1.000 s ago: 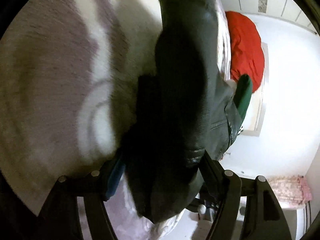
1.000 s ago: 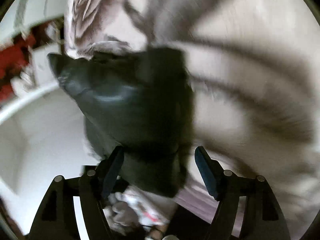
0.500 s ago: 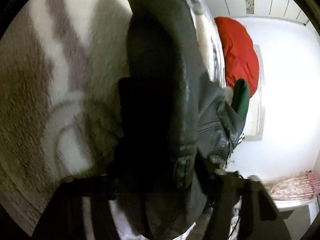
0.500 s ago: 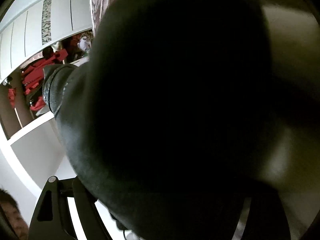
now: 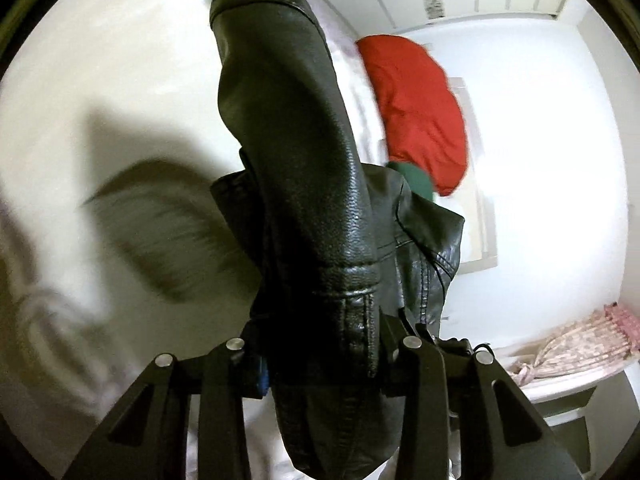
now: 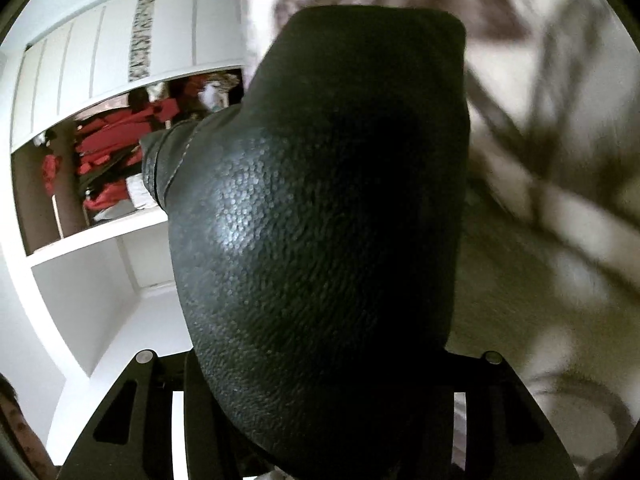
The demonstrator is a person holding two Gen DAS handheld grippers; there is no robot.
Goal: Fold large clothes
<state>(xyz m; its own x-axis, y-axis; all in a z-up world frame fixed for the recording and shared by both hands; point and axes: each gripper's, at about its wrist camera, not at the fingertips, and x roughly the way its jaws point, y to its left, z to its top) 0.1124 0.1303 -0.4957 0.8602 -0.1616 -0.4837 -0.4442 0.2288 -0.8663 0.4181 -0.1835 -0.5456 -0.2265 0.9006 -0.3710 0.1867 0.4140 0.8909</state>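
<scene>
Blanket (image 5: 100,80), pale and patterned, fills the left of our left-wrist view, with a blurred shadow across it. Our left gripper (image 5: 320,356) has its jaws closing on a stitched cuff of the black leather jacket (image 5: 296,168), which stands up between them above the bed. Right of it we see a red cushion (image 5: 420,108) and pink cloth (image 5: 580,336) on a white shelf. In the right-wrist view, an open wardrobe (image 6: 100,168) holds red clothes; our right gripper (image 6: 320,364) is closing on a broad jacket fold that hides its tips, so we cannot tell whether they grip.
</scene>
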